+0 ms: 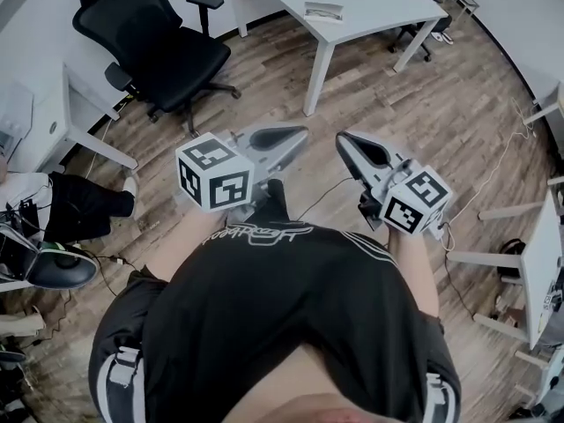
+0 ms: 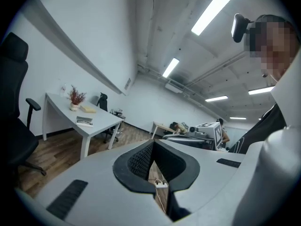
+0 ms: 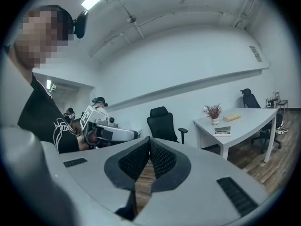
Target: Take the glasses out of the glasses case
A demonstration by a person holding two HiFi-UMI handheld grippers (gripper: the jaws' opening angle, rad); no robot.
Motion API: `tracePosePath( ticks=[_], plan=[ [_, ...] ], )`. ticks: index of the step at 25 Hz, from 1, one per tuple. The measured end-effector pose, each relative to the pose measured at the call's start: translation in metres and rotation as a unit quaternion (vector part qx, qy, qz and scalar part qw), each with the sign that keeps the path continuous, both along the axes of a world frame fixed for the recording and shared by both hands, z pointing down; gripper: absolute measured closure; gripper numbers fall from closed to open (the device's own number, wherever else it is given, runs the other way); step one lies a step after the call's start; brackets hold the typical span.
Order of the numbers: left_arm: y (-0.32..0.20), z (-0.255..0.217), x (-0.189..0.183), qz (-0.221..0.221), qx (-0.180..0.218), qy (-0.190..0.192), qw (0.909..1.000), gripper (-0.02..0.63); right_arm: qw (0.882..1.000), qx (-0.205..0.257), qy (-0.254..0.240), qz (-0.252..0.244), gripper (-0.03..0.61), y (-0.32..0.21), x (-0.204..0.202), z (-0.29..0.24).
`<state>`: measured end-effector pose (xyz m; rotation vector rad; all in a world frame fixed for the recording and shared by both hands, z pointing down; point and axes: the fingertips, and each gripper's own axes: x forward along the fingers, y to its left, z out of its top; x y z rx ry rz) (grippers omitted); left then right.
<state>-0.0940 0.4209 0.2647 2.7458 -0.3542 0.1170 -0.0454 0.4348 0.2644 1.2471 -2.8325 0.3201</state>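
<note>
A black office chair point(image 1: 167, 47) stands left of the white desk point(image 1: 379, 7). On the near side of that desk, over the wooden floor point(image 1: 423, 122), the left gripper point(image 1: 302, 134) hangs in front of the person's black shirt point(image 1: 282, 307), its jaws pressed together on nothing. A booklet point(image 1: 323, 10) lies on the desk's near edge. The right gripper point(image 1: 342, 141), also short of the desk and just beside the left one, is likewise closed and empty. The glasses case cannot be made out in any view.
</note>
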Motion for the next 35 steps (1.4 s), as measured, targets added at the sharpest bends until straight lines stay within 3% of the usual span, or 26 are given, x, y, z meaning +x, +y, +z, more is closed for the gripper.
tracePosePath(
  ticks=[7, 27, 35],
  plan=[
    [-0.071, 0.016, 0.019, 0.005, -0.015, -0.008, 0.9998, 0.606, 1.000, -0.013, -0.008, 0.014, 0.569, -0.072, 0.022, 0.010],
    [-0.405, 0.023, 0.072, 0.037, -0.066, -0.031, 0.9967, 0.606, 0.995, -0.077, -0.025, 0.060, 0.569, -0.397, 0.080, 0.020],
    [-0.475, 0.033, 0.080, 0.046, -0.069, -0.033, 0.9960, 0.606, 0.994, -0.080, -0.023, 0.070, 0.569, -0.464, 0.086, 0.027]
  ],
)
